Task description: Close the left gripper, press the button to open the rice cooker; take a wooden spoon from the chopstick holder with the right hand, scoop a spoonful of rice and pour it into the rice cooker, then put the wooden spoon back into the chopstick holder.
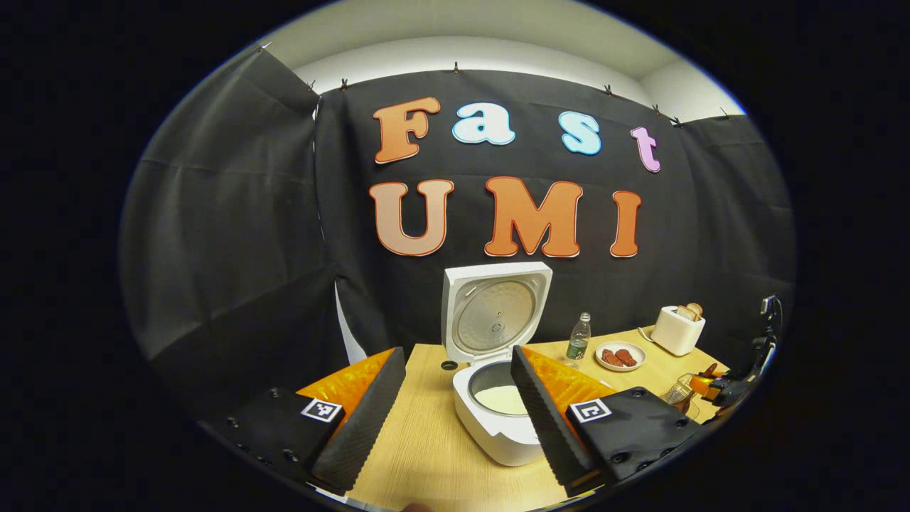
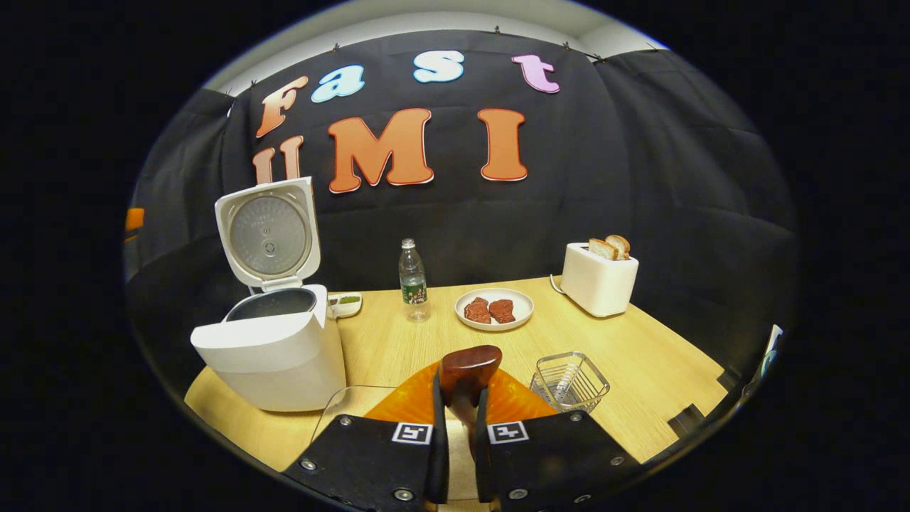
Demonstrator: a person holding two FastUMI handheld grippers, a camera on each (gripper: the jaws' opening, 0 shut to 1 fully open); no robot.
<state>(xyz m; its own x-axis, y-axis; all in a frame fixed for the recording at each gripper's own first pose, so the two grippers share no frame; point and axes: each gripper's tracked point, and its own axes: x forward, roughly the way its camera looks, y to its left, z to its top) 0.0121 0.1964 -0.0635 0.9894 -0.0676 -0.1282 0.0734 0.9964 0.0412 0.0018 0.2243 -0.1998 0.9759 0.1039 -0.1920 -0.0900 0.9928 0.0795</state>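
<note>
The white rice cooker point(image 1: 498, 434) stands on the table with its lid point(image 1: 495, 313) up and white rice point(image 1: 503, 400) in the pot. My left gripper point(image 1: 456, 359) is open just in front of it, one finger on each side and nothing between them. In the right gripper view the cooker point(image 2: 274, 348) sits at the left, apart from my right gripper point(image 2: 458, 398), which is shut on the wooden spoon point(image 2: 468, 368). The spoon's dark bowl points up above the fingertips. The wire chopstick holder point(image 2: 570, 381) is just to the right of that gripper. The holder point(image 1: 679, 391) also appears in the left gripper view.
A water bottle point(image 2: 412, 274), a plate of meat pieces point(image 2: 494, 309) and a toaster with bread point(image 2: 598, 279) line the back of the table. A small dish point(image 2: 346, 303) sits behind the cooker. A clear container rim point(image 2: 341, 402) lies left of my right gripper.
</note>
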